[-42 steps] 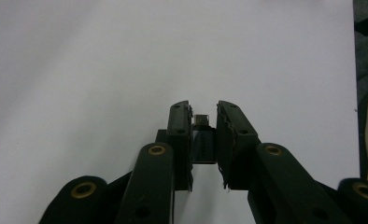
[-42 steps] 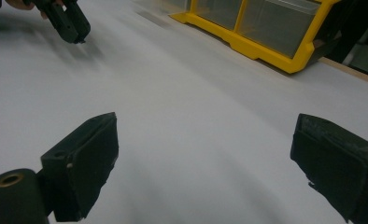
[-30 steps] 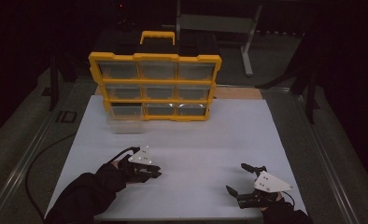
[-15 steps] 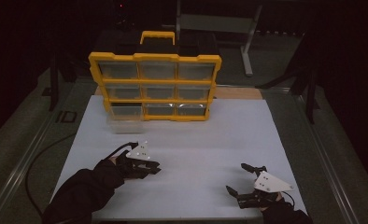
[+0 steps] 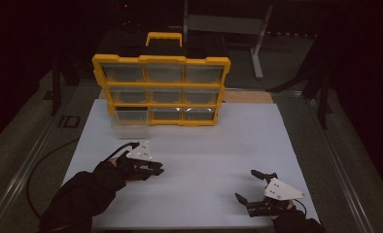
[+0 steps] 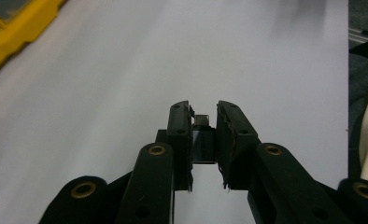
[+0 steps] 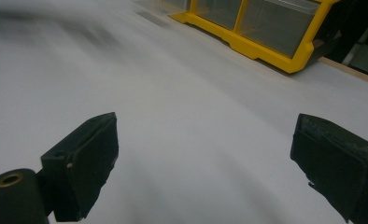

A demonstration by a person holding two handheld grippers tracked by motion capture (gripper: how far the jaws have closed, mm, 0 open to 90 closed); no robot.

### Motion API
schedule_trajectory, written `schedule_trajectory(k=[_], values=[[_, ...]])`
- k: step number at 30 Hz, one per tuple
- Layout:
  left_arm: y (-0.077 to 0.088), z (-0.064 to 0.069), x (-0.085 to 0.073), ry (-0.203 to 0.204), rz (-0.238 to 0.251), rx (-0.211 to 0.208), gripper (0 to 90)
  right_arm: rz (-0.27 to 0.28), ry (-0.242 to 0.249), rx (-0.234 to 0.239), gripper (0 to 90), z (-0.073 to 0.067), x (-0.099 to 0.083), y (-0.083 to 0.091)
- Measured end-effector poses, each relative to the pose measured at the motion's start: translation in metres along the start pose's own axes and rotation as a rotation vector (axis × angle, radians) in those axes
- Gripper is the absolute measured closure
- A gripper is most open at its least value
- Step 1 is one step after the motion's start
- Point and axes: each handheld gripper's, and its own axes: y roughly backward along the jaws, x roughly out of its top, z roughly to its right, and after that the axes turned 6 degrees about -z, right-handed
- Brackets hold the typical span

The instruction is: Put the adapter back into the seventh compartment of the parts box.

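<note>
Black jaws of the left gripper (image 6: 204,135) pinch a small dark part (image 6: 202,140), held above the white worktop (image 5: 204,145) near its left edge.
Its jaws stand close together, pressing the part from both sides. Near the front right corner the right gripper (image 5: 252,187) holds nothing, jaws wide apart. At the back edge stands a yellow drawer organizer (image 5: 161,90), its bottom-left clear drawer (image 5: 129,121) pulled out.

sleeves (image 5: 82,194) – black | fingers (image 7: 81,170) – black, brass-coloured screws | plates – grey
</note>
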Motion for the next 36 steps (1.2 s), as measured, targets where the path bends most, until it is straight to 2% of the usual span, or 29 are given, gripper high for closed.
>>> schedule_trajectory(k=[22, 36], values=[[0.025, -0.017, 0.009, 0.028, 0.022, 0.054, 75.9, 0.002, 0.0, -0.002, 7.8, 0.0, 0.0, 0.0], [0.044, -0.034, 0.016, 0.072, 0.06, 0.109, 75.9, -0.002, -0.002, -0.001, 7.8, 0.0, 0.0, 0.0]])
